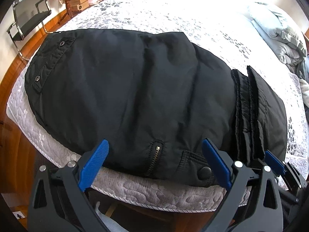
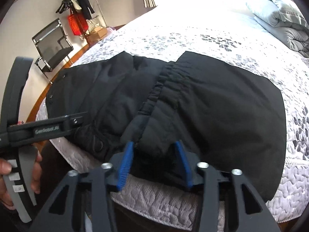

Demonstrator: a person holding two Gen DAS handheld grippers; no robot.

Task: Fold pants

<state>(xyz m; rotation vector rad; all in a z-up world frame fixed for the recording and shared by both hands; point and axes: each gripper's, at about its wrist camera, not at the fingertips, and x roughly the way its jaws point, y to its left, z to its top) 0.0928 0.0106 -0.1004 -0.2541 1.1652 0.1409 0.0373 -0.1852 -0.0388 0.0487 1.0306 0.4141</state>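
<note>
**Black pants folded across the near edge of the bed, both tongs at the edge**

The black pants [image 1: 135,89] lie spread on the bed [image 1: 173,15], doubled over so that the elastic waistband [image 2: 164,81] sits on top of the leg fabric and runs away from the right tongs. The quilted bedspread shows pale on all sides of the garment.

The left tongs [image 1: 154,158] stand wide apart at the near edge of the mattress, with nothing between the blue pads [image 1: 96,160]. Just ahead of them, between the two pads, are a zip pocket [image 1: 156,154] and a dark snap button [image 1: 204,171] on the pants' edge. Off their left side, at the far corner of the garment, two small metal snaps [image 1: 62,43] show on a stitched band.

The right tongs [image 2: 154,160] sit partly apart, astride a raised fold of black cloth at the near hem. The fold bulges up between the pads, yet whether they press on it is hard to judge; it looks loose.

To the left of the right tongs, a hand [image 2: 36,172] grips the handle of the left tool. Far beyond both tongs, a folded grey duvet [image 2: 280,19] rests at the head of the bed, and a chair [image 2: 54,46] stands on the floor to the left.
</note>
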